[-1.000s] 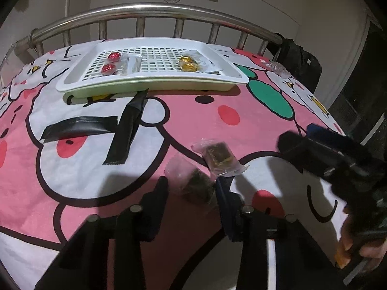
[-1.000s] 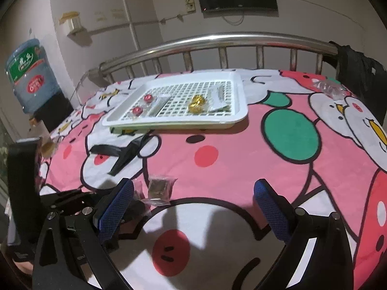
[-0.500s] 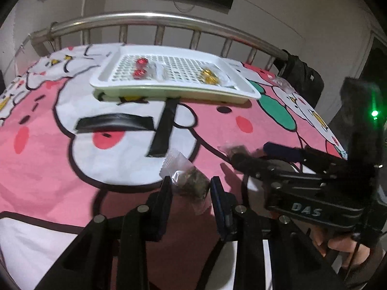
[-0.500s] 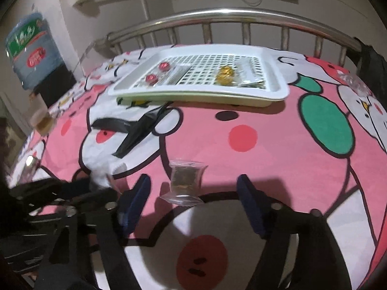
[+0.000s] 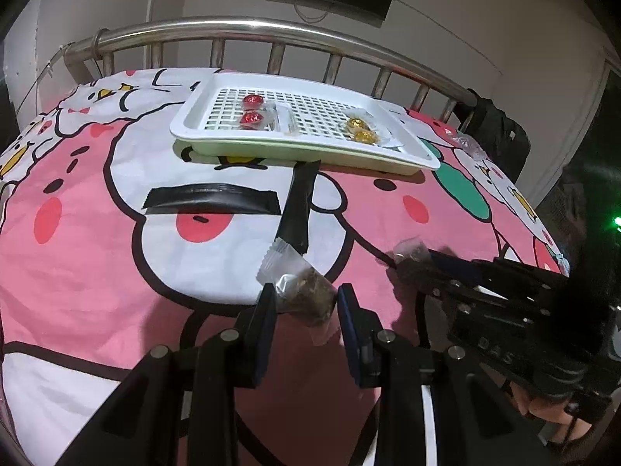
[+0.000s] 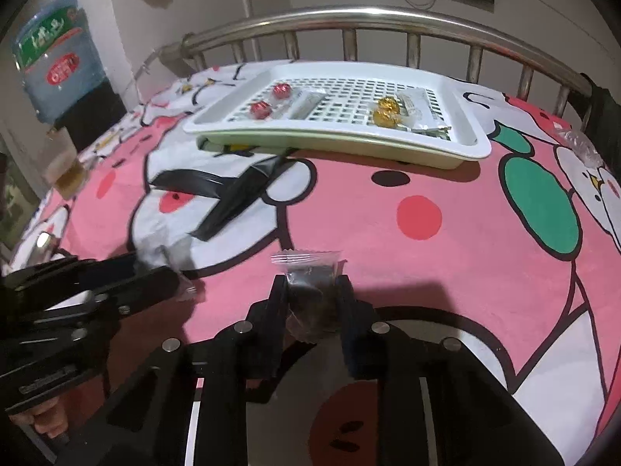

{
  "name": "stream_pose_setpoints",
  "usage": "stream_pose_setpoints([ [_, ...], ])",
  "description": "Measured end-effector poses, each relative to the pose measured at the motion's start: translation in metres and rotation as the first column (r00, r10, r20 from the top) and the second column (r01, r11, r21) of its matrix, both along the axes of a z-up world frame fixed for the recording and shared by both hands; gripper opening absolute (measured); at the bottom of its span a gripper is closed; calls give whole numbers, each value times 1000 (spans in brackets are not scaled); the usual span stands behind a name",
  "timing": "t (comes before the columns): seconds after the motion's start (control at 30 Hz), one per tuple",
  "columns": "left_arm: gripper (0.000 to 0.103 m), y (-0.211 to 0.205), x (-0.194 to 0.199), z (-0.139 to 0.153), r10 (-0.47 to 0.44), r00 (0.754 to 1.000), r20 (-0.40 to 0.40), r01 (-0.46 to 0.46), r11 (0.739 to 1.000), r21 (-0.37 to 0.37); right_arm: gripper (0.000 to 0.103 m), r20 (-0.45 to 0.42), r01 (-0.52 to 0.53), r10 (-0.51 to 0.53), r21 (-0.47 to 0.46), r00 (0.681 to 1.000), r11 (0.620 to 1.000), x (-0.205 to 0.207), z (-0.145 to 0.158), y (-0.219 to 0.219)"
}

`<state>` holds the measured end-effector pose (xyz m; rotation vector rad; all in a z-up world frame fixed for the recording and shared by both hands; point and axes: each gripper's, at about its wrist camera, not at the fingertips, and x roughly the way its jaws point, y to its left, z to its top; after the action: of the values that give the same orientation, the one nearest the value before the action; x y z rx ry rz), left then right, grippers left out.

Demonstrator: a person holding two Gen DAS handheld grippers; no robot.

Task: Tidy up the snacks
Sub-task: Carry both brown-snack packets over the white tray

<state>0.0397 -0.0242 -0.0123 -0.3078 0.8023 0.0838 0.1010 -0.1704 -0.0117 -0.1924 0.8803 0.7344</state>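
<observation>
Pink cartoon-print bedding [image 5: 97, 279] covers a bed with a steel rail [image 5: 248, 27] at its far end, where a white slotted tray [image 5: 194, 124] holds two red candies [image 5: 252, 110] and two gold candies [image 5: 359, 130]; the clear wrappers beside them are hard to make out. Two black sachets [image 5: 213, 202] lie just in front of the tray, their printing unreadable.

Near the front, the left tool [image 5: 306, 305] pinches a clear packet of dark snack [image 5: 306, 291], whose crimped end sticks out past the tips. The right tool [image 6: 312, 303] is pressed onto a second clear packet [image 6: 310, 287] the same way, with its lower half hidden between the fingers. In the left wrist view that packet is mostly masked by the right tool's body. Whether either packet touches the bedding is unclear.
</observation>
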Motion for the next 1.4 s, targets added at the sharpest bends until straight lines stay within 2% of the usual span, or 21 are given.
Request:
stream_pose_setpoints([
  [0.67,33,0,5,28,19,998,67,-22,999,41,23,45,15,-23,174,999,985,-9,40,-32],
  [1.07,33,16,23,55,52,991,126,-59,997,55,23,45,35,-47,226,998,973,20,62,-39],
  [1.4,33,43,57,79,97,983,159,-104,994,41,23,47,60,-73,242,996,969,59,82,-35],
])
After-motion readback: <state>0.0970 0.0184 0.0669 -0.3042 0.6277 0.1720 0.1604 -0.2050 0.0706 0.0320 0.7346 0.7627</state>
